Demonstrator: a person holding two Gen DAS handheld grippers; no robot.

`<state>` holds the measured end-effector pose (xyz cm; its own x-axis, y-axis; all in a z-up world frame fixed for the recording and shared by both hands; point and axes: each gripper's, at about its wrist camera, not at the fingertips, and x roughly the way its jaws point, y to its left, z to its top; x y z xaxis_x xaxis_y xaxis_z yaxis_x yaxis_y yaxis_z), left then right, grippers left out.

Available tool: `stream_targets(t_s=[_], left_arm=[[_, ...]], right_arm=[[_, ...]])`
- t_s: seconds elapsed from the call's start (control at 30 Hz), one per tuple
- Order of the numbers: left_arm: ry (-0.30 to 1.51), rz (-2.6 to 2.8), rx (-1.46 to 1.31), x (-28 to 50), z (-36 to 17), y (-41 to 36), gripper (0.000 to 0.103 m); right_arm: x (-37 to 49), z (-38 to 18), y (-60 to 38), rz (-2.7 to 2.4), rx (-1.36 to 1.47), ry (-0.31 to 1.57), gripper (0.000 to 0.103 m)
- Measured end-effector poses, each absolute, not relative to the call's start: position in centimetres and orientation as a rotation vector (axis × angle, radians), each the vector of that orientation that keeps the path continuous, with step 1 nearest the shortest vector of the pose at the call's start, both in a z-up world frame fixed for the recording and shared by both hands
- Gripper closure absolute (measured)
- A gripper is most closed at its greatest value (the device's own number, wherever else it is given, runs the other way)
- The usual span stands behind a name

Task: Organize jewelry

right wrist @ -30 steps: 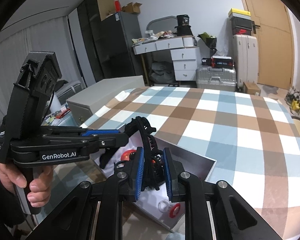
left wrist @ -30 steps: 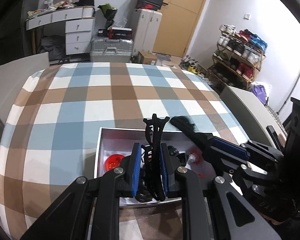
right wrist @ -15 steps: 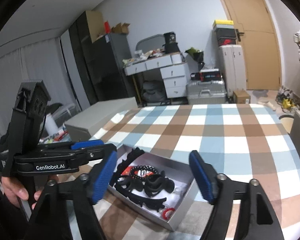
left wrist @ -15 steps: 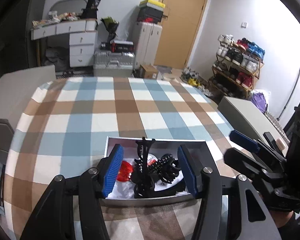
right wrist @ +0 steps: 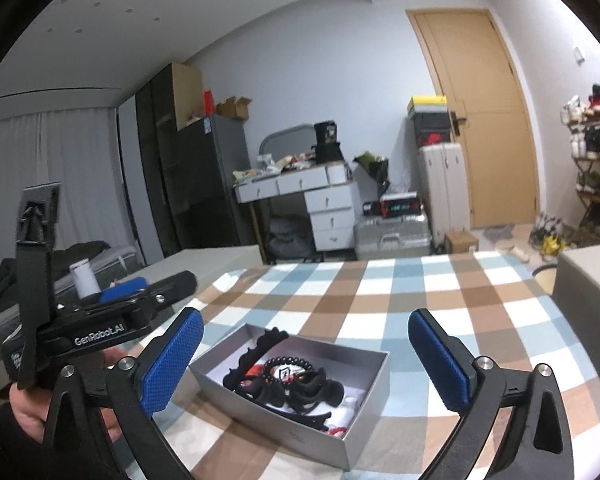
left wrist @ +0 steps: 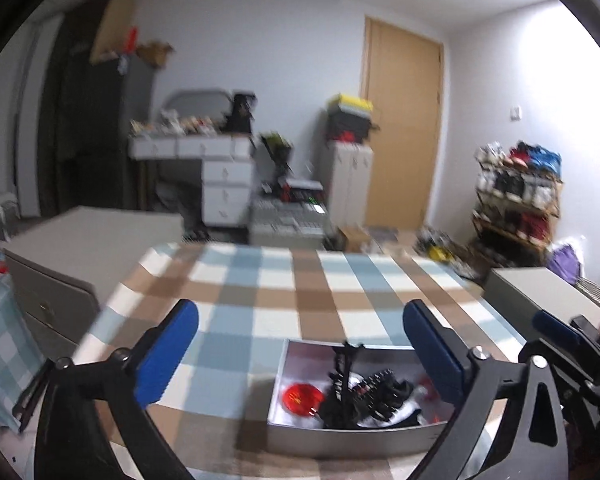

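Black hair clip [right wrist: 260,354], clamped by both grippers a second ago, is now lying in the grey box [right wrist: 364,436] on the checked tablecloth [right wrist: 420,292]. Left gripper [left wrist: 300,350] and right gripper [right wrist: 306,354] are opening wide, nothing between the jaws.

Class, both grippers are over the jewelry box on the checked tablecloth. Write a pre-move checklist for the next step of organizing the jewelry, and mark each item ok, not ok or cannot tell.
1. Left gripper empty, jaws opening: ok.
2. Right gripper empty, jaws opening: ok.
3. Grey box flat on the checked tablecloth: ok.
4. Long black hair claw inside the box, one end propped on the rim: ok.
5. Black bead bracelet visible on top of the pile: ok.
6. Pieces untangled from each other: cannot tell.
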<state>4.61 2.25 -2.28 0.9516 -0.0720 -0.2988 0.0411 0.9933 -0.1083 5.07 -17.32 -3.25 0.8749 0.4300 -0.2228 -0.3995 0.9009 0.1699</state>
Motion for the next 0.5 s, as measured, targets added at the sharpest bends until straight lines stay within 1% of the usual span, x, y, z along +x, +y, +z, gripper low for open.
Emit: stream_targets(t_s=[0.2,0.3,0.5], left_arm=[[0.243,0.017,-0.081,3.5,-3.0,2.7,0.001],[0.238,0.045,-0.099,3.2,-3.5,3.2,0.001],[0.231,0.106,-0.037,3.0,-4.6,3.4,0.001]], right_arm=[[3.4,-3.6,-16.7,0.395,0.074,0.184,0.0],[2.8,-3.9,-16.6,0.377,0.051,0.168,0.0],[2.2,-4.5,-16.1,0.339,-0.007,0.159,0.0]])
